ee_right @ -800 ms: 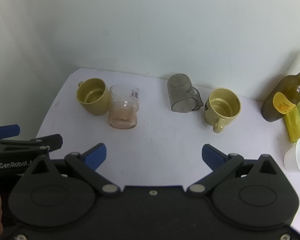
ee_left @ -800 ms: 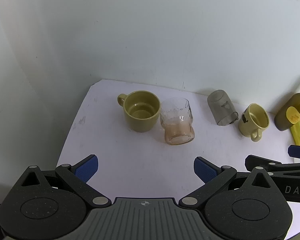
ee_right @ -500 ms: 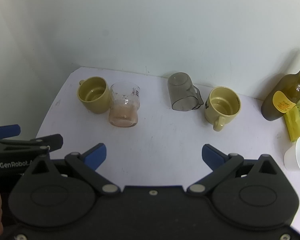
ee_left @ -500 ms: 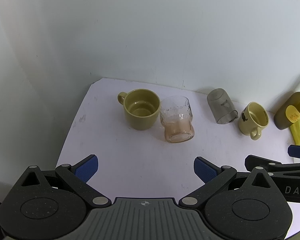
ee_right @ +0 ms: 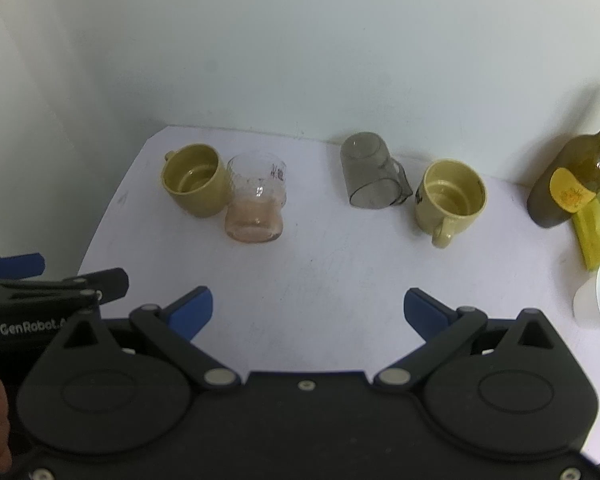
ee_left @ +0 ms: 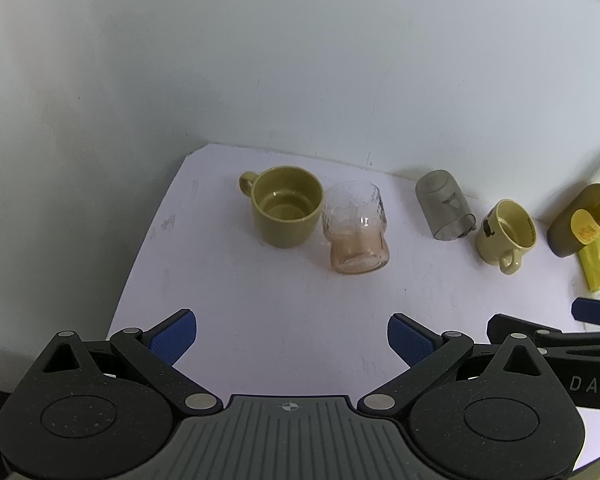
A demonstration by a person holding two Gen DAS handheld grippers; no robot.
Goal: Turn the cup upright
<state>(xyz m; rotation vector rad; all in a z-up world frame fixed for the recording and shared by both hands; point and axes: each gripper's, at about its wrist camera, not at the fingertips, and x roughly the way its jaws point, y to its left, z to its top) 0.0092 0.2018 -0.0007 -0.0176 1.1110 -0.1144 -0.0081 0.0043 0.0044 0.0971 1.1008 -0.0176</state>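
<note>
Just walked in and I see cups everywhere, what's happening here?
A person holds two grippers over a white table. The left gripper and right gripper are open, holding nothing. A smoky grey see-through mug sits mouth-down, not yet flipped. The olive mug, pinkish glass and pale yellow mug stand upright.

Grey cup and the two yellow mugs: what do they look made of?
Grey cup: smoky, see-through, likely plastic or tinted glass; it stands mouth down. Left mug and right mug: opaque, glossy yellow glaze with highlights inside, so probably ceramic.
</note>
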